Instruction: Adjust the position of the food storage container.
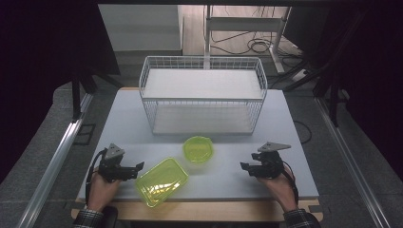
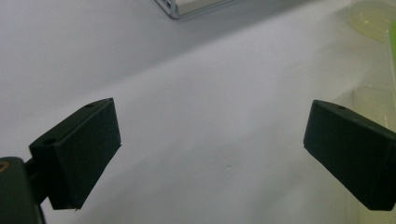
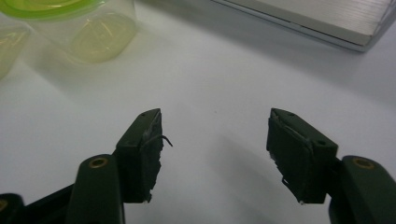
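Two lidded containers sit on the table (image 1: 285,142) in front of the wire rack (image 1: 203,95): a rectangular green-lidded box (image 1: 161,181) just beside the left gripper (image 1: 135,170), and a round tub (image 1: 198,149) between the hands. Left jaws stand wide and empty; the right gripper (image 3: 215,140) is partly open, holding nothing. To pick up the box well, slide the left jaws squarely over its near edge, probably the short side, before squeezing.

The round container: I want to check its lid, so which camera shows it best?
The high view: the whole round container and its green lid show from above. The right gripper view shows its clear side wall, lid cropped. The left gripper view catches a blurred edge.
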`<state>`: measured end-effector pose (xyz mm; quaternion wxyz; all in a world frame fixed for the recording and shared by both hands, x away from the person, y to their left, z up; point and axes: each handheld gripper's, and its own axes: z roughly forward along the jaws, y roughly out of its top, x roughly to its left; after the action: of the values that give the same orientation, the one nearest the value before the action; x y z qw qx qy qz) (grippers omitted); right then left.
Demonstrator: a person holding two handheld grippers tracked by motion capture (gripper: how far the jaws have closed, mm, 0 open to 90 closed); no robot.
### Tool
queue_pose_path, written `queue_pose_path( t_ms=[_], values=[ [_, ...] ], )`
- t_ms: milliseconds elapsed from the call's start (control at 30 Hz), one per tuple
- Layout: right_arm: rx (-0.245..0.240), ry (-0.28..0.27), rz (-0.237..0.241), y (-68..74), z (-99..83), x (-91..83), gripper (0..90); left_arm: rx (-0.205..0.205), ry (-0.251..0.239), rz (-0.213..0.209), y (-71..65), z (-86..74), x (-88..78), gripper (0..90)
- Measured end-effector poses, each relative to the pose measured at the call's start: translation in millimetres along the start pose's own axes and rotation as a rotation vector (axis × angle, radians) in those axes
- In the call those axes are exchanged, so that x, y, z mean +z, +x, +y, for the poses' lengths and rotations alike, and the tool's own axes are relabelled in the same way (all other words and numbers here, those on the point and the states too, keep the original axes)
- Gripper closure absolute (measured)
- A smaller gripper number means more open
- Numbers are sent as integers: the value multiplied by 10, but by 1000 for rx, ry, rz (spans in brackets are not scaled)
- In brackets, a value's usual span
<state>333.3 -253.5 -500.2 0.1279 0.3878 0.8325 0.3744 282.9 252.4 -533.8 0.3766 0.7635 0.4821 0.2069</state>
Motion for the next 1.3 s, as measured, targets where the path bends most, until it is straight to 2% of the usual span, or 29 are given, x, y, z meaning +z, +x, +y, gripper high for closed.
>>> queue_pose_path(
  t_ms=[133,400,500,533,633,900,1100,1300],
  values=[
    [-20,-7,8,35,36,3,426,9,0,5,-14,1,10,37],
    [-4,-9,32,100,132,9,521,20,1,12,-22,-1,21,32],
    [-12,-3,46,122,165,13,569,19,0,13,-21,-2,21,31],
    [-20,1,66,147,196,19,621,19,0,14,-21,-2,20,31],
    [-35,20,91,187,245,42,692,20,2,13,-21,-4,25,29],
    [-73,22,106,280,386,99,880,32,6,17,-29,-6,32,28],
    [-74,10,127,339,507,141,890,33,5,18,-28,-6,32,27],
    [-97,-6,141,434,620,223,890,37,4,19,-29,-5,29,25]
  ],
)
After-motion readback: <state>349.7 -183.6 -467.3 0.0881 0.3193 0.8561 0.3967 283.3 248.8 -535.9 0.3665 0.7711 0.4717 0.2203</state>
